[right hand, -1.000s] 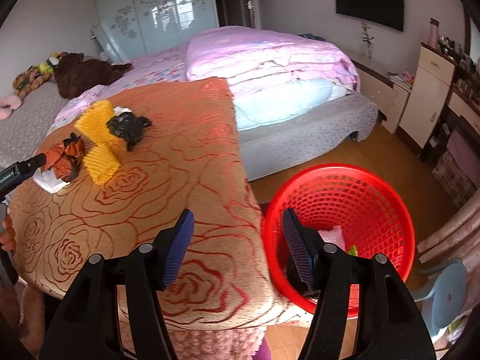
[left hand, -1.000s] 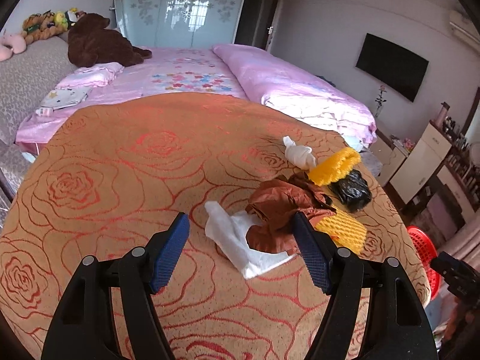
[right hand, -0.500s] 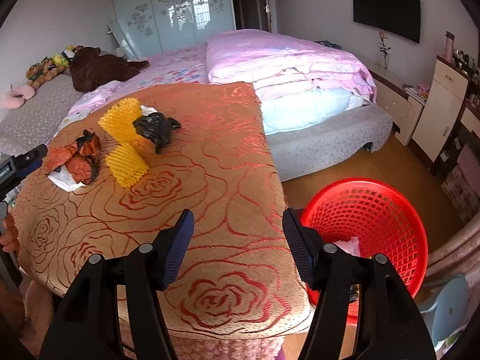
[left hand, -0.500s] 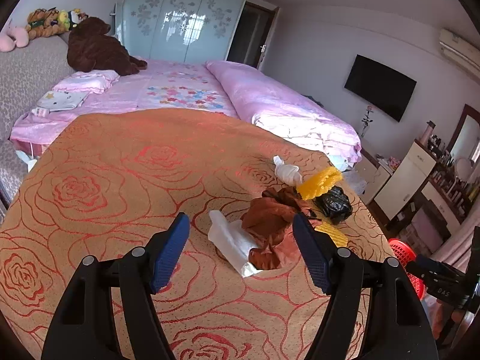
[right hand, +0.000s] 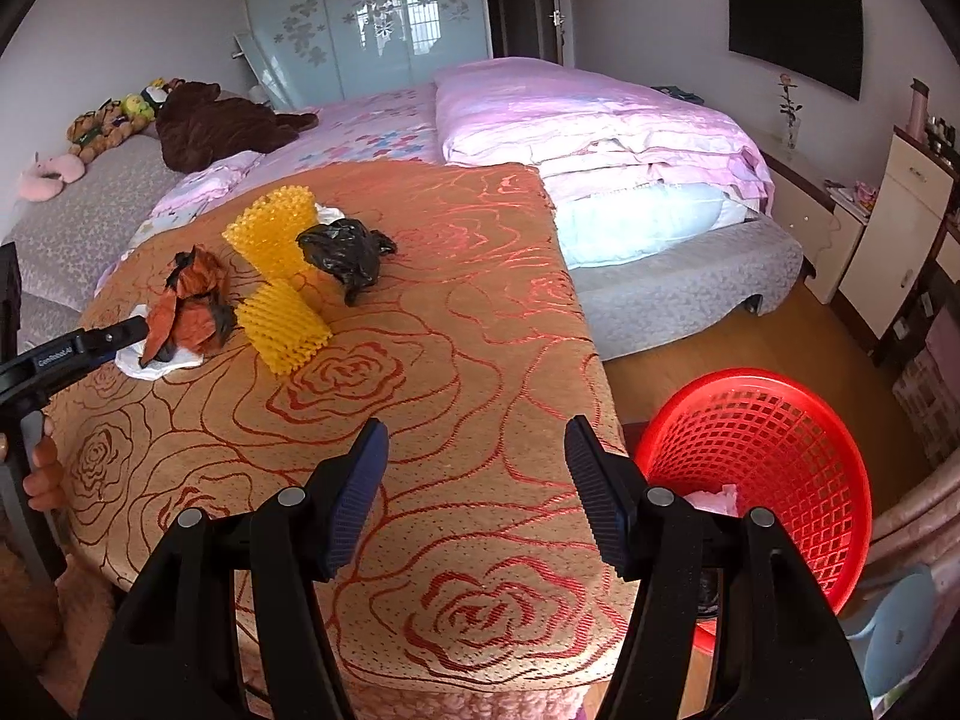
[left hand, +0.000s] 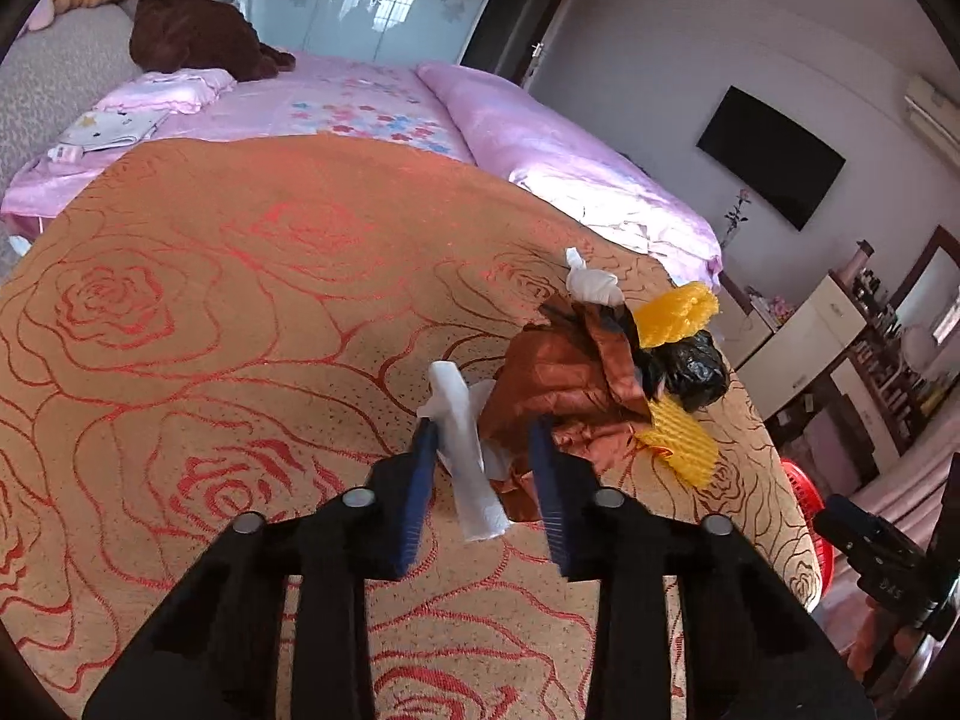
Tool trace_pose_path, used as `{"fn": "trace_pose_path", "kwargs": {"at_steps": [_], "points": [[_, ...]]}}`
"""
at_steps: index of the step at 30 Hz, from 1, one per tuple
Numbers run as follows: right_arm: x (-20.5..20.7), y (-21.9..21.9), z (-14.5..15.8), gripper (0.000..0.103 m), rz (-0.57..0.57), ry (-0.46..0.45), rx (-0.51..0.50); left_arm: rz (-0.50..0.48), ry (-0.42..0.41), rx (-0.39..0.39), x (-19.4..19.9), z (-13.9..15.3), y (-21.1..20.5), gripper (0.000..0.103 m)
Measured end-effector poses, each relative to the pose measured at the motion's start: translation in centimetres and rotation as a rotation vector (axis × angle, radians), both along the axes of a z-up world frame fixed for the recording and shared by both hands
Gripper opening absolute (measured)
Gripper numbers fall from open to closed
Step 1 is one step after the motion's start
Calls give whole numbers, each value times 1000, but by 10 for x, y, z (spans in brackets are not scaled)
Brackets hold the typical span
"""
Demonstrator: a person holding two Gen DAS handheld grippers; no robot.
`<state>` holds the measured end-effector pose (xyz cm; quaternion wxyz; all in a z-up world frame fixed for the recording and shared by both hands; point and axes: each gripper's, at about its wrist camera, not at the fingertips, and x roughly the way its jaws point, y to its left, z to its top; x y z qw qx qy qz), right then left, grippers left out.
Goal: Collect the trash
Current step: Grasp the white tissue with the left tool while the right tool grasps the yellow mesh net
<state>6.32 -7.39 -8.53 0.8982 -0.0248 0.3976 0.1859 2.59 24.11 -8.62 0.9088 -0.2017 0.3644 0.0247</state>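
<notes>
A crumpled white tissue (left hand: 474,480) lies on the rose-patterned table cloth (left hand: 210,330), against a brown wrapper (left hand: 558,372). My left gripper (left hand: 480,426) is closing on the tissue. Its left pad touches the tissue's rolled edge and its right pad presses the bunched side next to the wrapper. Behind them lie a white wad (left hand: 591,285), two yellow foam nets (right hand: 282,228) (right hand: 282,330) and a black bag (right hand: 348,252). My right gripper (right hand: 474,432) hangs open over the table's near right corner with nothing in it. The red basket (right hand: 750,378) stands on the floor to its right.
A pink bed (right hand: 600,120) runs behind the table, with plush toys (right hand: 222,126) at its head. Cabinets (right hand: 900,228) line the right wall under a TV (right hand: 792,30). A pale blue stool (right hand: 900,630) sits beside the basket. A hand (right hand: 42,474) holds the left gripper's handle.
The left gripper's jaws have narrowed from wide apart to closed around the white tissue, and it has come nearer the pile. The right gripper drifted left from the basket to over the table corner.
</notes>
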Motion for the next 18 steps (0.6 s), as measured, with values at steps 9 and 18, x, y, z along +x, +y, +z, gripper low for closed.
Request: {"fn": "trace_pose_path", "kwargs": {"at_steps": [9,18], "points": [[4,29,10,59,75,-21,7,8,-60,13,-13,19,5,6],[27,87,7,59,226,-26,-8,53,-166,70,-32,60,12,6]]}}
